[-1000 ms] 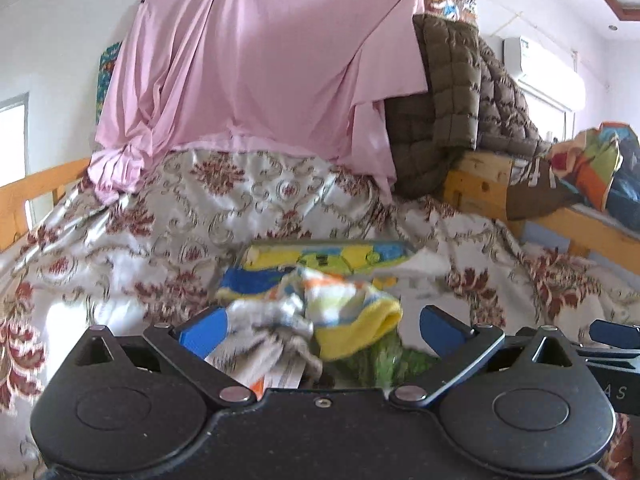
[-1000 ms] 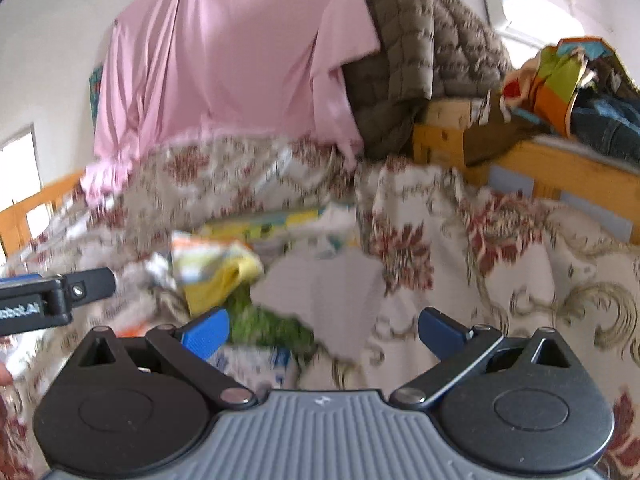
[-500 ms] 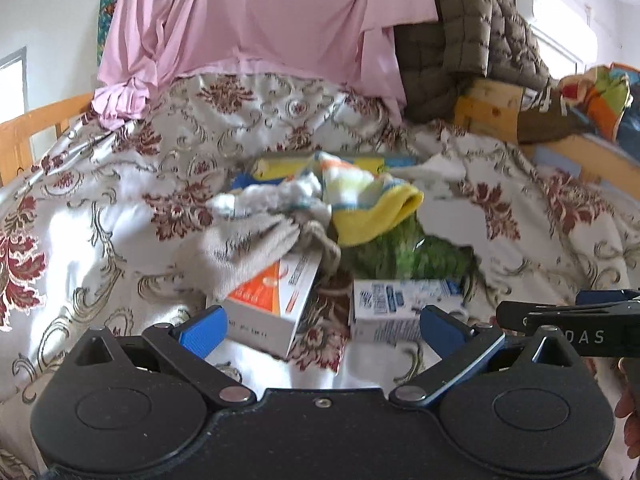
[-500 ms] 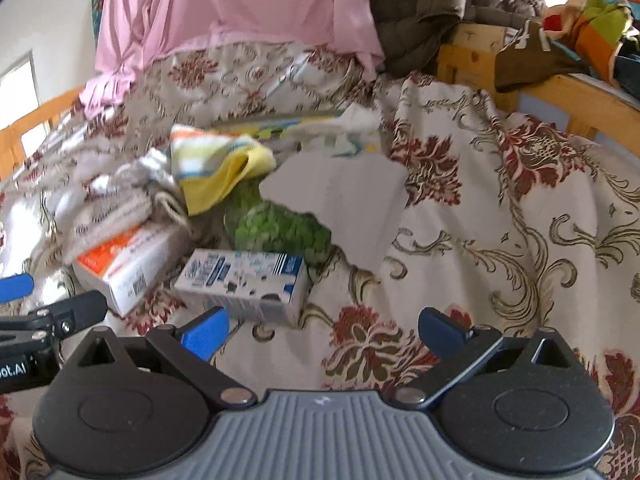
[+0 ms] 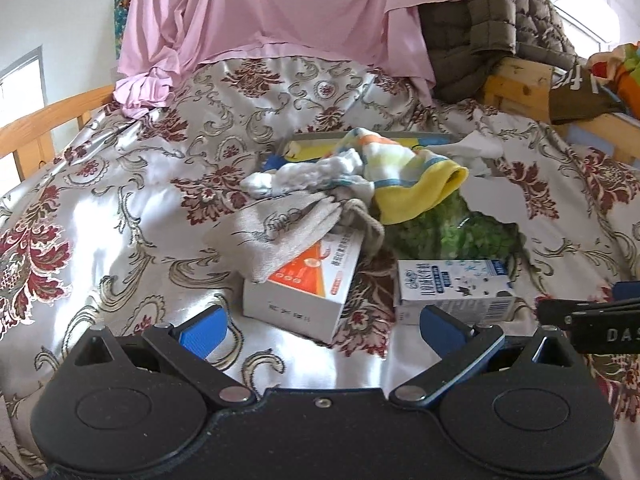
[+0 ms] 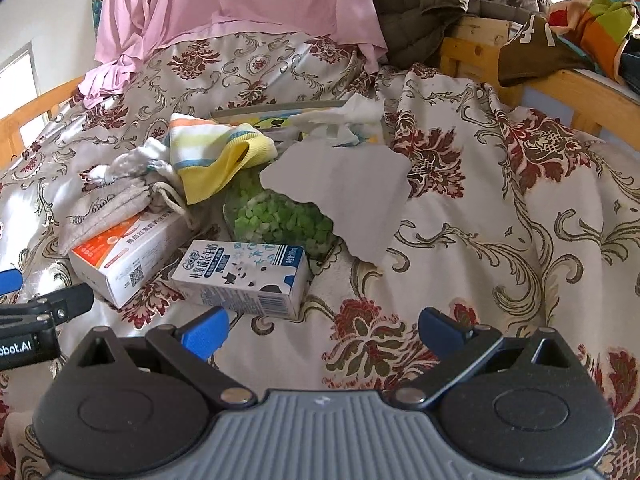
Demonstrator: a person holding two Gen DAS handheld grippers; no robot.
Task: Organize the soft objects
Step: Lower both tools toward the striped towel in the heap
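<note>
A pile lies on the floral bedspread (image 5: 120, 216). It holds a yellow striped cloth (image 5: 408, 176) (image 6: 216, 152), a white sock (image 5: 304, 172), a grey drawstring pouch (image 5: 280, 232) (image 6: 108, 204), a bag of green pieces (image 5: 448, 232) (image 6: 280, 216) and a grey cloth (image 6: 352, 200). The pouch rests on an orange-white box (image 5: 308, 288) (image 6: 128, 256). A milk carton (image 5: 452, 288) (image 6: 244, 276) lies beside it. My left gripper (image 5: 320, 324) is open just short of the box. My right gripper (image 6: 320, 328) is open near the carton.
A flat colourful box (image 5: 316, 146) lies behind the pile. A pink sheet (image 5: 280, 12) and a brown quilted jacket (image 5: 488, 20) hang at the back. Wooden bed rails (image 6: 576, 88) with clothes stand at the right, another rail (image 5: 48, 116) at the left.
Both grippers have tilted down and drawn back, so the two boxes and the bedspread in front of the pile came into view. Both stay open and empty.
</note>
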